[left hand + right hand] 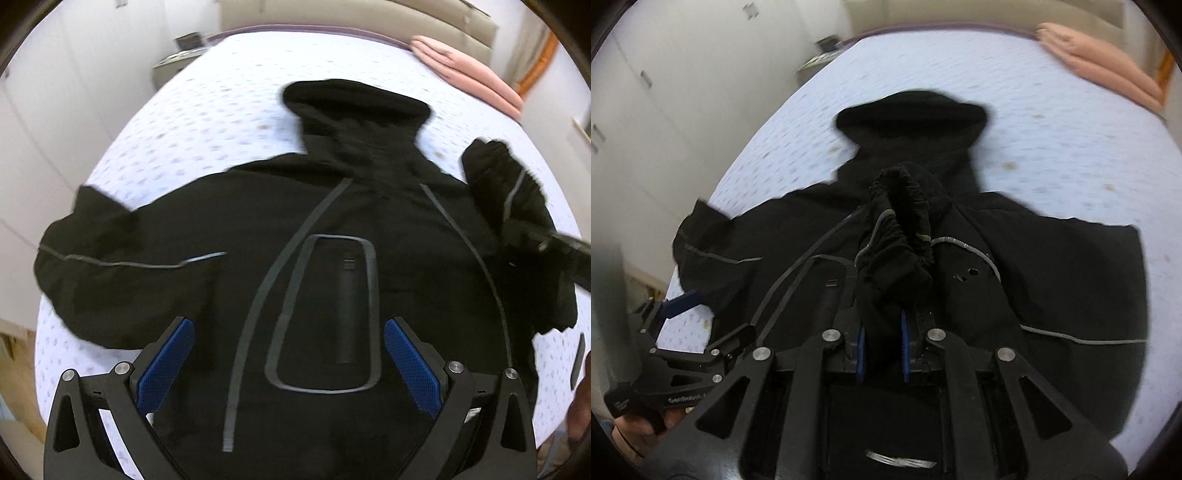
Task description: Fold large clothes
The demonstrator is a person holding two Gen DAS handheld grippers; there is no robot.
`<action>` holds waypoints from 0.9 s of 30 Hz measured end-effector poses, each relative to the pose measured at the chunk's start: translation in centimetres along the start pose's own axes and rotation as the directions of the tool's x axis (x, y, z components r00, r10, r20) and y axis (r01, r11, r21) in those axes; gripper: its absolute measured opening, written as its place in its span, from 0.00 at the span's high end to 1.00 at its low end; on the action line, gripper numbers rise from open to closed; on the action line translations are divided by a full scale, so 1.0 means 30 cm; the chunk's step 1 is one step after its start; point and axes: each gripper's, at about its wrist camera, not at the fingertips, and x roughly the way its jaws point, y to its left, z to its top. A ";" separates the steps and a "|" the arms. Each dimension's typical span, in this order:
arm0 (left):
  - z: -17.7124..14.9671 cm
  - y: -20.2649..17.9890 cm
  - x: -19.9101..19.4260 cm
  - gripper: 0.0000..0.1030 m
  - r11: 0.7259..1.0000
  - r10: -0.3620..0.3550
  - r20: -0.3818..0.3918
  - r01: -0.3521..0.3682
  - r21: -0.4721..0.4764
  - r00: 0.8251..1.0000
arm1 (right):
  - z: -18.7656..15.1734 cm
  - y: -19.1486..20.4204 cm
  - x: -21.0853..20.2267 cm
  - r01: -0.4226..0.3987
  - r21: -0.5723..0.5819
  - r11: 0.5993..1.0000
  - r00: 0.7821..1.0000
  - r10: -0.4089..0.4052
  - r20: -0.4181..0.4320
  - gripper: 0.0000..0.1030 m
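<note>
We see a black hooded jacket [369,206] lying spread on the bed [207,110], back side up, its hood [351,99] pointing toward the headboard [369,18]. Grey reflective strips run down the back and along the sleeves, and a grey rounded outline frames a panel in the middle. The left sleeve [92,251] lies out to the side over the patterned white sheet.

The right gripper [882,350] has its blue pads drawn close together on the cuff end of the other sleeve [901,236], which we see bunched and lifted above the jacket's back; in the left wrist view that same sleeve rises at the right with the gripper's dark body beside it.

The left gripper [288,365] hovers over the lower back of the jacket with its jaws spread wide, nothing between the blue pads [166,365].

Farther out, a folded pink blanket [469,70] rests at the bed's far right corner, and white cupboard doors [646,110] stand along the left wall.
</note>
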 end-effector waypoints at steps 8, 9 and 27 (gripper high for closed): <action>-0.037 0.261 0.047 0.00 0.992 0.040 -0.036 -0.044 -0.121 0.999 | -0.037 0.247 0.359 -0.019 -0.072 0.997 0.978 0.004 -0.208 0.88; -0.047 0.289 0.050 0.00 0.990 0.042 -0.041 -0.047 -0.131 0.998 | -0.050 0.261 0.400 -0.004 -0.081 0.997 0.973 -0.015 -0.230 0.87; 0.026 0.259 0.148 0.00 0.985 -0.158 -0.040 0.154 -0.081 0.987 | -0.116 -0.025 0.077 0.159 0.060 0.985 0.983 -0.153 -0.098 0.55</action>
